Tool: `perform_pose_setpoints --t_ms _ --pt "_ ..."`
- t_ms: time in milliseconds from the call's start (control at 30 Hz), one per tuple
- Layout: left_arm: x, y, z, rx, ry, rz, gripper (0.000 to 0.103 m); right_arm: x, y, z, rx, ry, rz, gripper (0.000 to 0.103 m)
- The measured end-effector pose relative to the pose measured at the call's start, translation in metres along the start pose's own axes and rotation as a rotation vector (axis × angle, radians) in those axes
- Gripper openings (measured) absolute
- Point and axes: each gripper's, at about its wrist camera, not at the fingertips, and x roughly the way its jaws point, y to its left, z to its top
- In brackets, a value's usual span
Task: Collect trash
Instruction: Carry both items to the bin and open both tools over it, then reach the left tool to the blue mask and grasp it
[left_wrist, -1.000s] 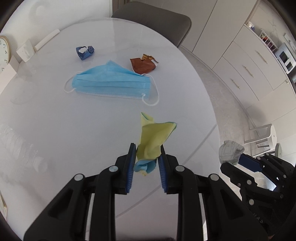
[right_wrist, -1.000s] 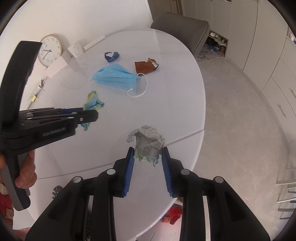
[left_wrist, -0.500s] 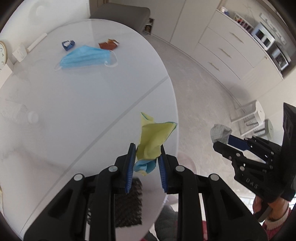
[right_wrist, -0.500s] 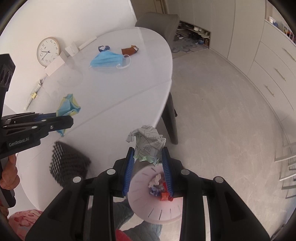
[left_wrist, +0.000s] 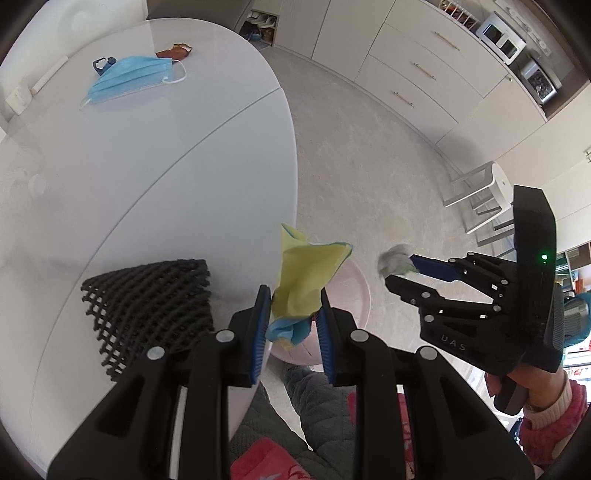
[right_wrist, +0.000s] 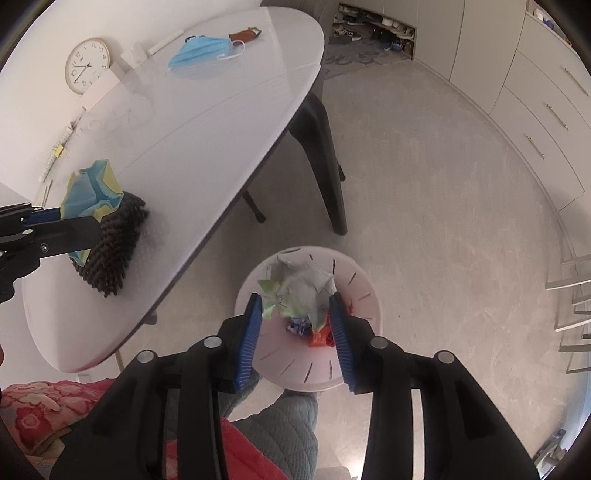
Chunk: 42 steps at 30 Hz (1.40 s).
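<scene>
My left gripper (left_wrist: 293, 295) is shut on a crumpled yellow-and-blue paper (left_wrist: 306, 273) and hangs over the white table's edge (left_wrist: 291, 192), just short of the pale pink bin (left_wrist: 358, 295) on the floor. My right gripper (right_wrist: 295, 314) points down over that bin (right_wrist: 354, 280), and its jaws are opening. Between them is a crumpled grey-and-green paper ball (right_wrist: 299, 291), blurred, with both pads standing off it. Red and blue wrappers lie in the bin. The left wrist view shows the right gripper (left_wrist: 400, 270) with the ball (left_wrist: 393, 260) at its tips.
On the far end of the table lie a blue face mask (left_wrist: 129, 75), a brown wrapper (left_wrist: 171, 51) and a small blue wrapper (left_wrist: 101, 64). A black mesh item (left_wrist: 155, 306) sits near the table's near edge. A dark table leg (right_wrist: 325, 166) stands by the bin. A person's legs are below.
Both grippers have travelled from over the table out past its edge to the floor bin. The right jaws have widened and the paper ball has come loose between them.
</scene>
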Motion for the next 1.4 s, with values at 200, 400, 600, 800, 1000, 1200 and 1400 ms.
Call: perform_pose_setpoints --t_ms 200,400,600,800,1000,1200,1400 --pt "0.004 -0.013 -0.006 -0.002 0.013 -0.005 0.024 -0.008 -0.002 -0.001 -0.013 -0.010 -0.007 0.063" --pt "0.012 -0.033 -0.009 0.024 0.028 -0.022 0.024 -0.021 -0.019 -0.005 0.013 -0.032 -0.050 0.077" --pt "0.027 -0.050 -0.008 0.058 0.063 -0.044 0.032 -0.035 -0.037 -0.014 0.049 -0.049 -0.067 0.078" --pt "0.039 -0.064 -0.010 0.058 0.092 -0.038 0.065 -0.041 -0.049 -0.022 0.073 -0.056 -0.082 0.083" --pt "0.037 -0.070 -0.012 0.054 0.074 -0.007 0.080 -0.042 -0.057 -0.027 0.088 -0.046 -0.078 0.083" --pt "0.024 -0.053 -0.012 0.011 0.046 0.029 0.082 -0.046 -0.055 -0.025 0.084 -0.061 -0.066 0.089" --pt "0.012 -0.033 -0.010 -0.053 0.012 0.074 0.082 -0.048 -0.048 -0.020 0.058 -0.066 -0.056 0.093"
